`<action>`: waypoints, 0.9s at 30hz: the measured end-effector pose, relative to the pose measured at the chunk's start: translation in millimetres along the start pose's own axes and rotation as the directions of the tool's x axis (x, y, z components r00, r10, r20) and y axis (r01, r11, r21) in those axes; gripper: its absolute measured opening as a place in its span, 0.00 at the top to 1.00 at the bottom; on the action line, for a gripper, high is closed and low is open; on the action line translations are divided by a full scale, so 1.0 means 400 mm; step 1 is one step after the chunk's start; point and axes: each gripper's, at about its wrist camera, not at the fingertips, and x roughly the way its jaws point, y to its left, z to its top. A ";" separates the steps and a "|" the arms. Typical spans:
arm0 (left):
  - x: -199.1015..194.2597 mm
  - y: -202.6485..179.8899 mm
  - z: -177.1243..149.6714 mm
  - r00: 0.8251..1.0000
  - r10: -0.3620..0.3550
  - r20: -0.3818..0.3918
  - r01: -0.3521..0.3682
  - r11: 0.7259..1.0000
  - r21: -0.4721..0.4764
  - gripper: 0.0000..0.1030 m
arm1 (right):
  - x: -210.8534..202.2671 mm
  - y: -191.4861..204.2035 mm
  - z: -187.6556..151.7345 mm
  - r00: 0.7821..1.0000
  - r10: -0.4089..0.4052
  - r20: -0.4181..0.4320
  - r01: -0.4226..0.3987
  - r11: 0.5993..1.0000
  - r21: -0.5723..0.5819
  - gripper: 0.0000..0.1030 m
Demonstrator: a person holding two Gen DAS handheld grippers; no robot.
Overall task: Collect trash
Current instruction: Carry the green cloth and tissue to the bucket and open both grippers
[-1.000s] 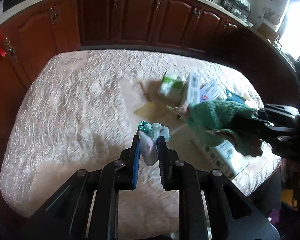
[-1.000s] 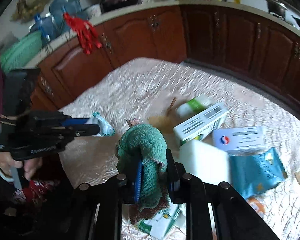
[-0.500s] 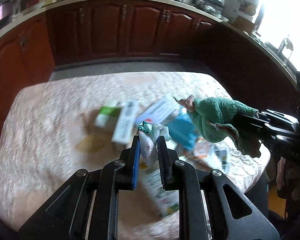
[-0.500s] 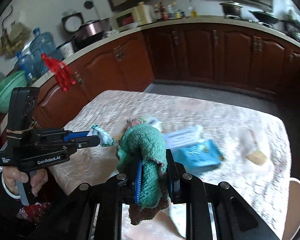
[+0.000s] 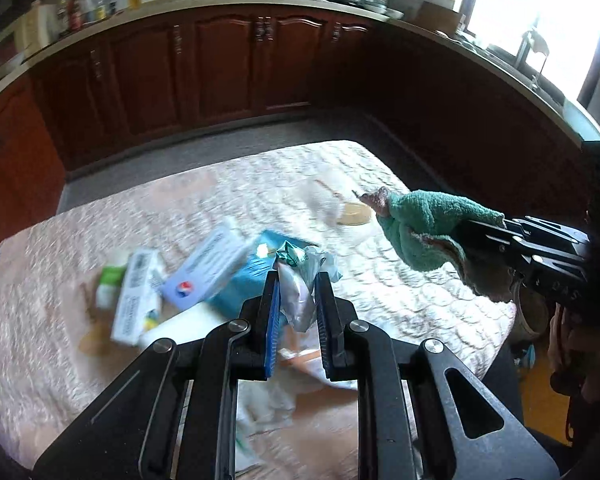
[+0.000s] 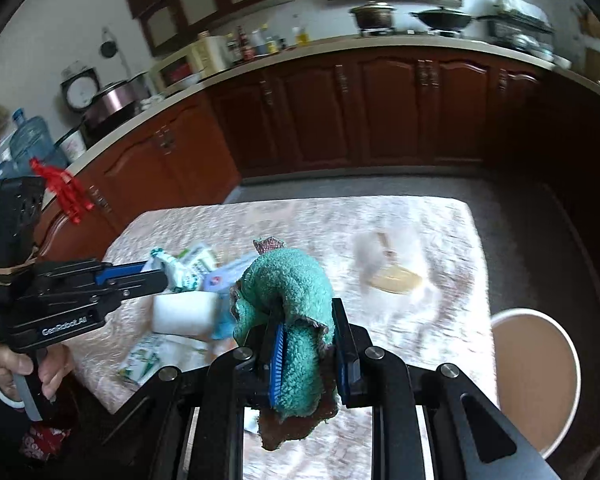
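A crumpled wrapper (image 5: 300, 280) is clamped in the left gripper (image 5: 296, 312); a green cloth (image 6: 296, 312) is clamped in the right gripper (image 6: 306, 348). Both are held above the table (image 6: 440, 248). The bin (image 6: 536, 380) stands just beside the table edge. Several boxes (image 5: 208, 268) and packets remain uncollected; collection is judged well short of complete.

Daylight from blown-out window (image 5: 540, 12) far right of the left tongs (image 5: 296, 292); cabinets (image 6: 380, 112) dim. Motion blur smears boxes (image 5: 204, 272) and tabletop (image 5: 260, 192) ahead of both tongs. Tongs sharp. Strong fisheye bending, dark vignette corners.
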 end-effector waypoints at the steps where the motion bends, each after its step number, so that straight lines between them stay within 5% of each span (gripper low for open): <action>1: 0.011 -0.025 0.008 1.000 -0.010 -0.004 0.010 1.000 0.014 0.86 | -0.007 -0.017 -0.002 1.000 -0.007 0.003 0.007 1.000 0.011 0.81; 13: 0.130 -0.265 0.082 0.992 -0.115 -0.050 0.121 0.984 0.132 0.86 | -0.119 -0.250 -0.067 0.980 -0.195 0.034 0.185 0.965 0.188 0.81; 27: 0.294 -0.470 0.125 0.966 -0.218 -0.142 0.241 0.956 0.166 0.86 | -0.131 -0.494 -0.178 0.922 -0.374 -0.098 0.385 0.867 0.316 0.81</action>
